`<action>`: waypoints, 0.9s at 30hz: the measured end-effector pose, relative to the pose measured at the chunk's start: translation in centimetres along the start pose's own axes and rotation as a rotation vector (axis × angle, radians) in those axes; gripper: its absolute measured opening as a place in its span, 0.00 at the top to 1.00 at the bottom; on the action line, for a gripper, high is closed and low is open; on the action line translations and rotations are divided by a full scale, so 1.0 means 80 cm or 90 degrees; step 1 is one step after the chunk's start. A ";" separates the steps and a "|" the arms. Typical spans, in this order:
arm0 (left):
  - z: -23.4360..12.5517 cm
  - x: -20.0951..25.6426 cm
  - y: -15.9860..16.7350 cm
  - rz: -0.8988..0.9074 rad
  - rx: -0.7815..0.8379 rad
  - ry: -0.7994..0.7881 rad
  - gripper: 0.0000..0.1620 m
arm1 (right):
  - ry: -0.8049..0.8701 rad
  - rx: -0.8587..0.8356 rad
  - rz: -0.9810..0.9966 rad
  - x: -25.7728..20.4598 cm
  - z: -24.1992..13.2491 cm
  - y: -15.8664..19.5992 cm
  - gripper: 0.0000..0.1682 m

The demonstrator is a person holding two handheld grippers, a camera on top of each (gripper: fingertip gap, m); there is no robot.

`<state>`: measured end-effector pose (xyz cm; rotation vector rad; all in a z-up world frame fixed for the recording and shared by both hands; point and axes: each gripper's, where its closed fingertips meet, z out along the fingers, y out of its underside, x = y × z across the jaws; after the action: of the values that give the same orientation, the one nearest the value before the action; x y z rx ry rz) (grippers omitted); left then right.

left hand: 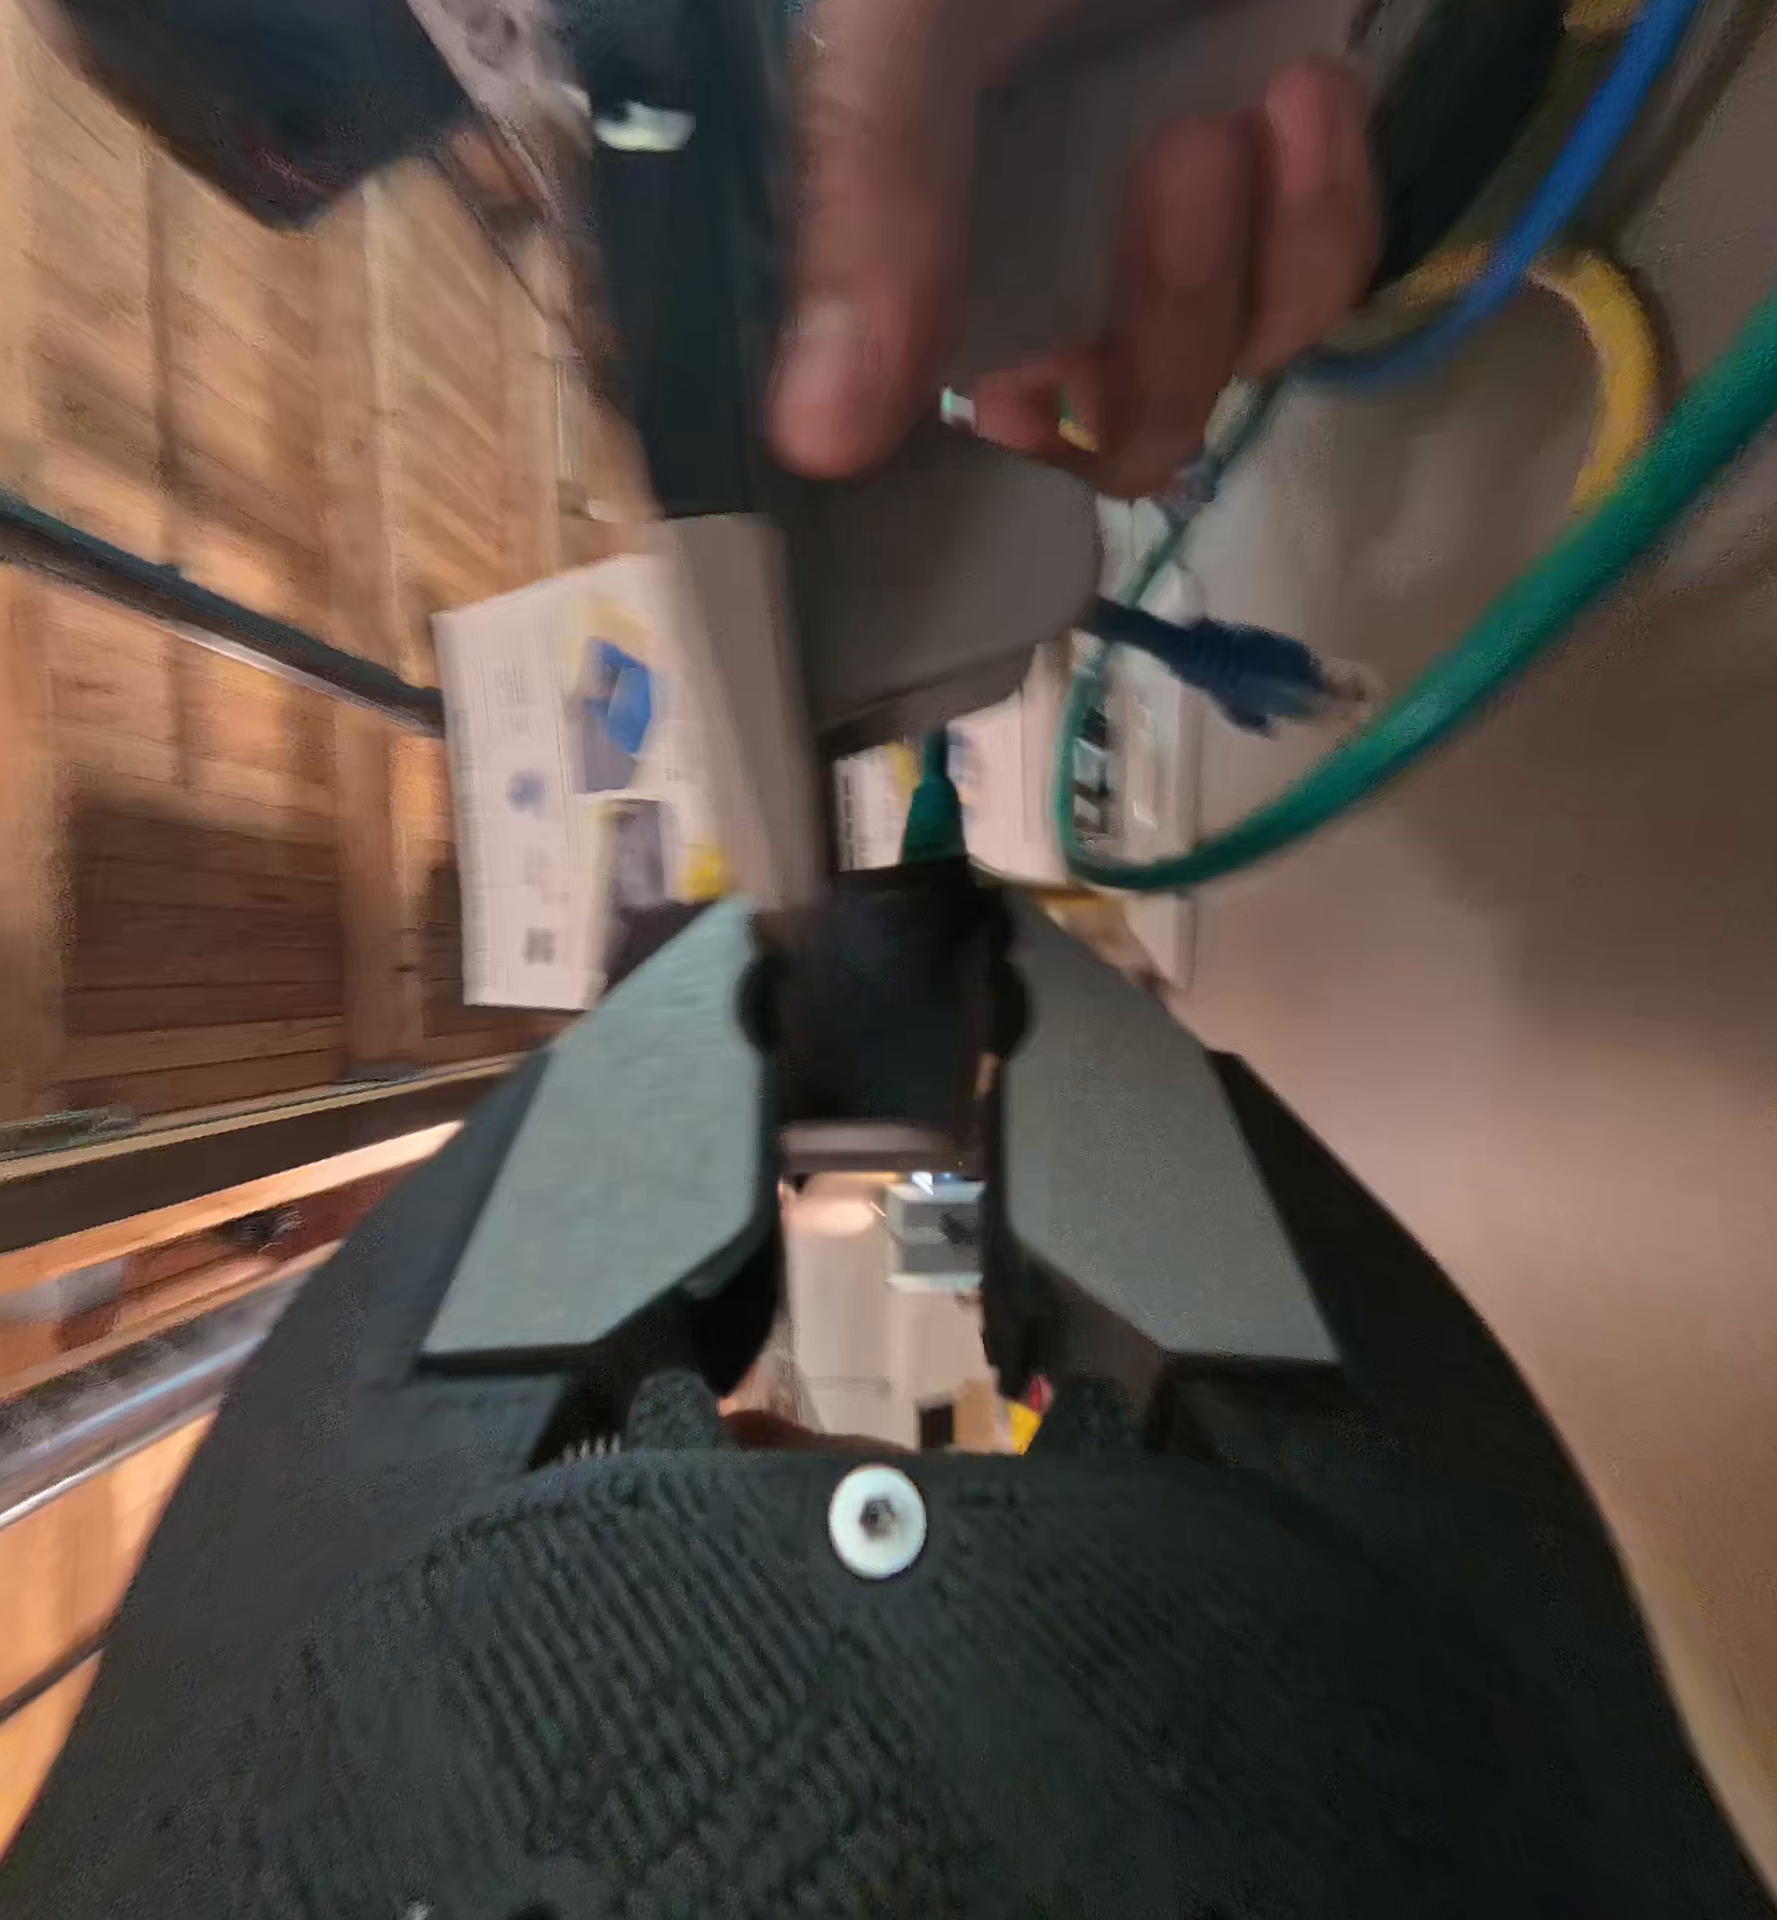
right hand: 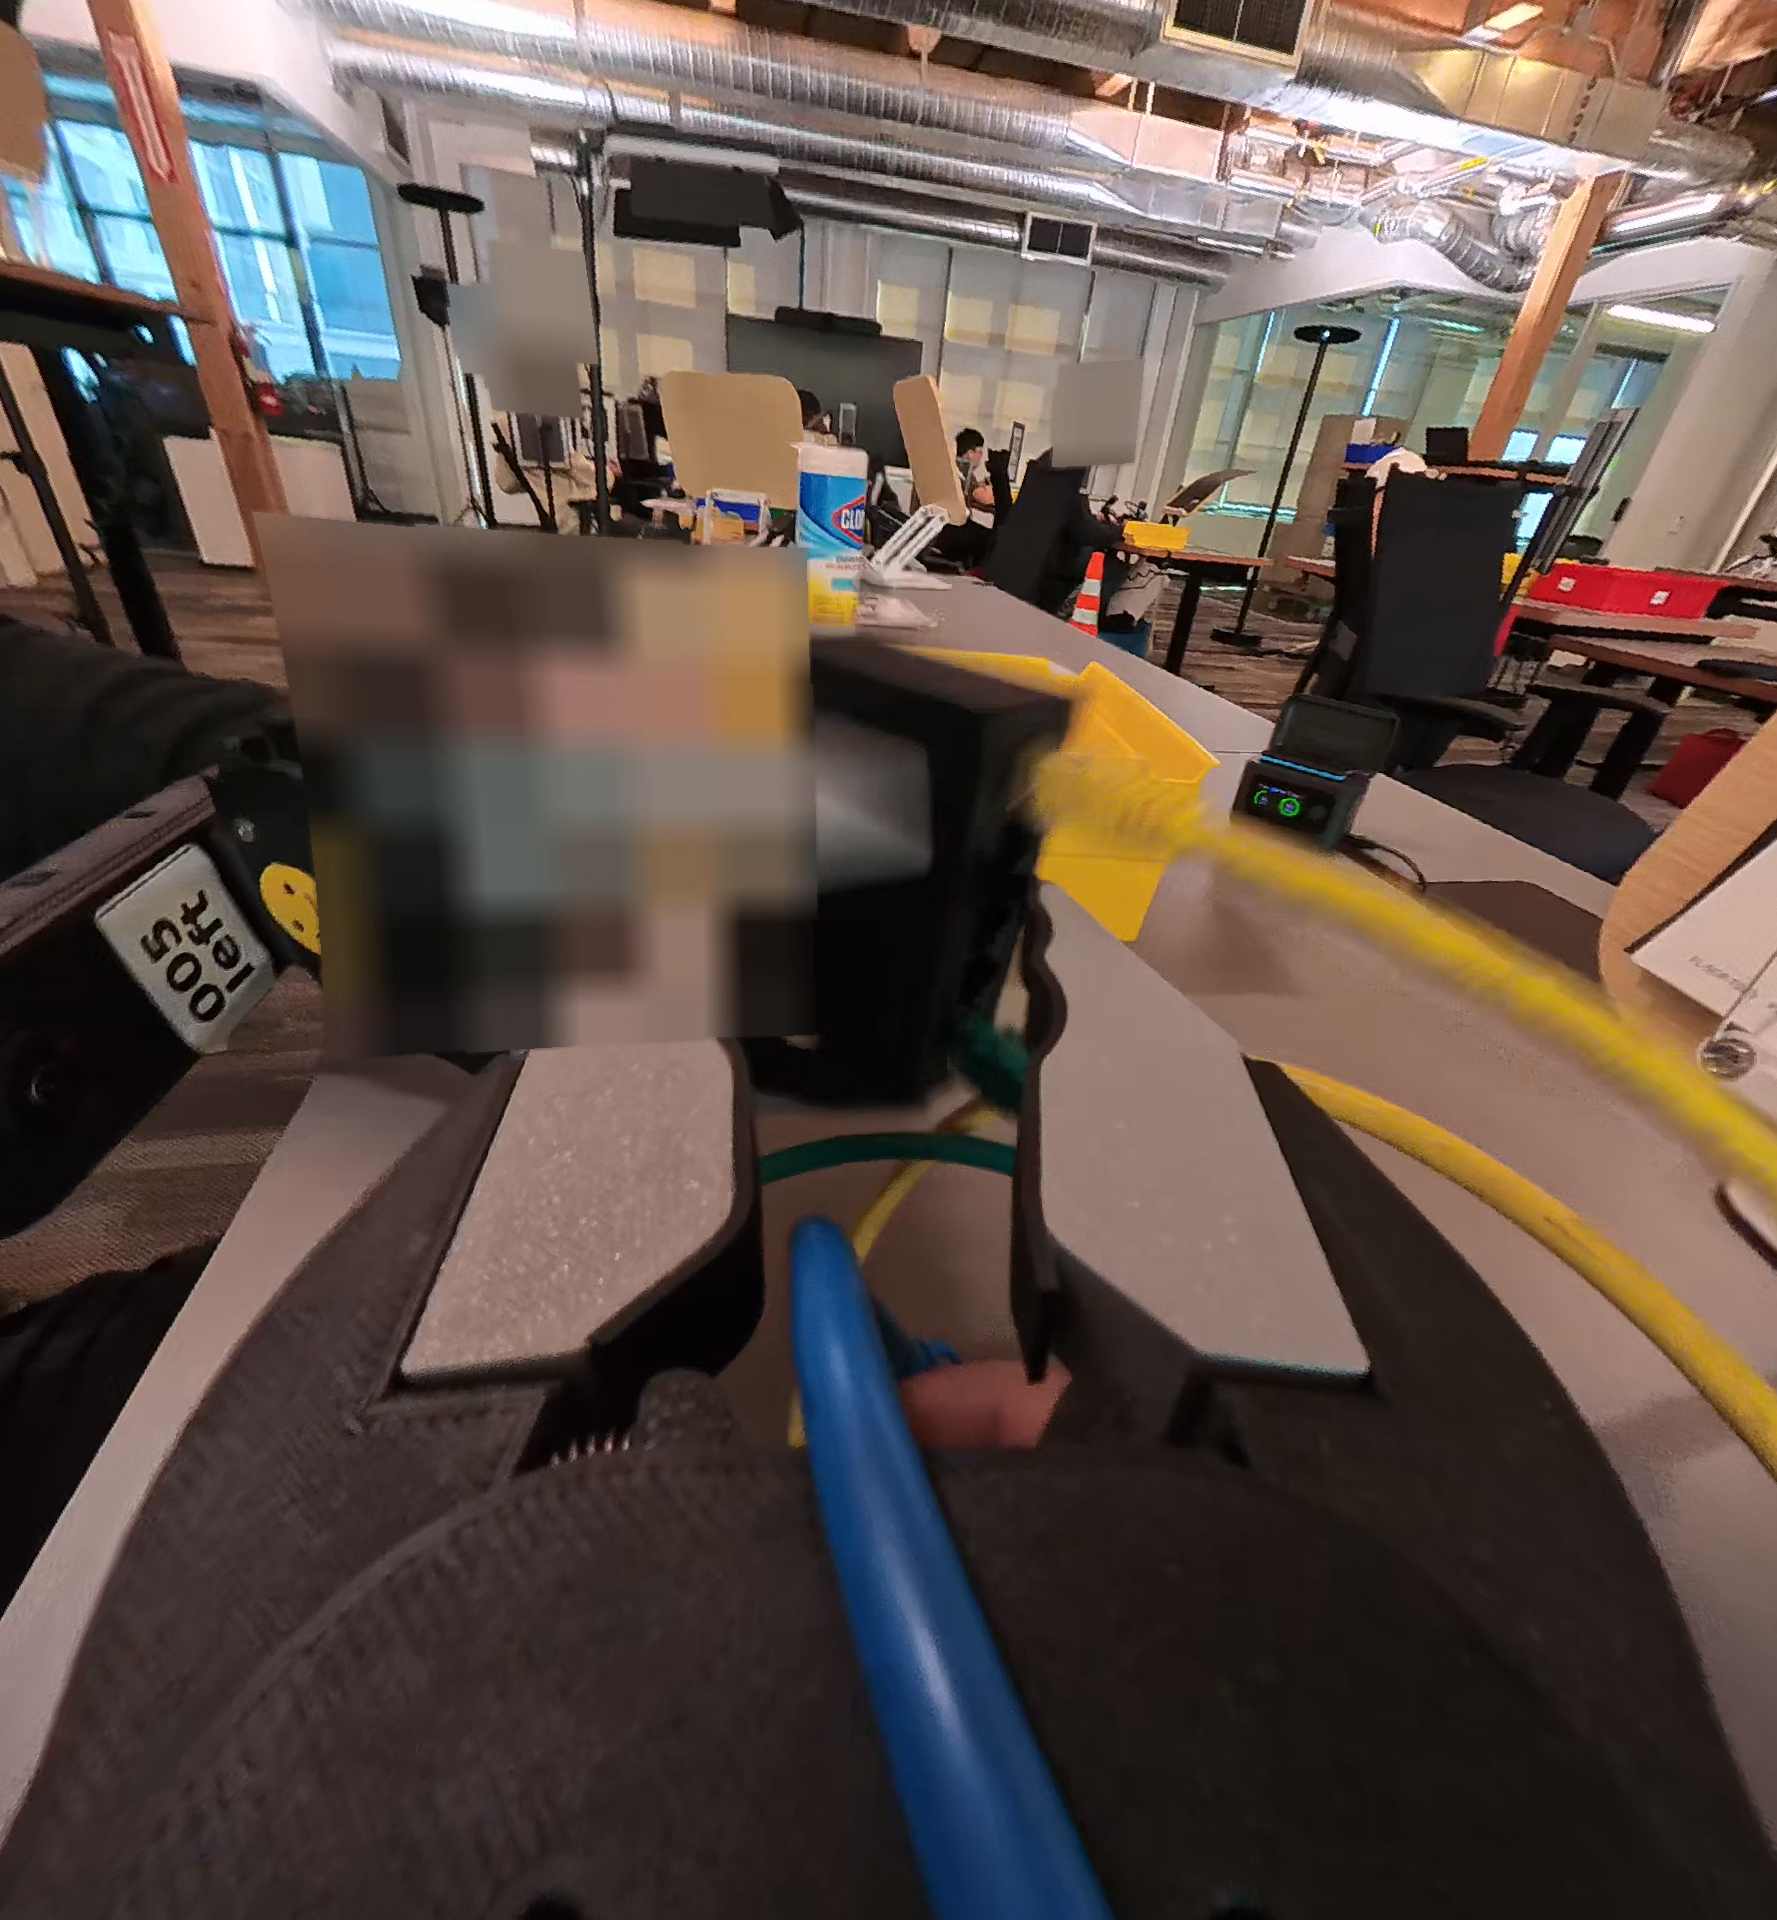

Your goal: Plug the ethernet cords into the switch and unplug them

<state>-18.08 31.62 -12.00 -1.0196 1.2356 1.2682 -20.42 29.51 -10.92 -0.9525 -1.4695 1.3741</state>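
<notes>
Black switch (left hand: 879,997) sits clamped in the left hand-held gripper (left hand: 879,966), green cord (left hand: 1486,665) looping beside; right hand-held gripper (right hand: 889,1049) seemingly apart.

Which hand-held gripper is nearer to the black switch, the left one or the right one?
Left. The left hand-held gripper has the switch between its fingertips; the right hand-held gripper is just short of it, facing it.
</notes>
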 end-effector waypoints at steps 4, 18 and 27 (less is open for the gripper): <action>-0.007 -0.005 -0.006 -0.022 0.057 -0.016 0.90 | -0.055 -0.066 0.040 0.003 0.015 0.027 0.73; -0.031 0.025 0.051 -0.534 -0.140 0.161 0.70 | 0.029 -0.188 0.007 0.039 0.019 0.077 0.80; -0.021 0.033 0.080 -1.273 -0.162 0.375 0.45 | 0.052 -0.158 -0.138 0.021 0.017 0.055 0.80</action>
<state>-24.84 30.78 -14.11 -1.9641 -0.0566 -0.5183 -22.40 31.05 -15.12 -0.9582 -1.6543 1.0025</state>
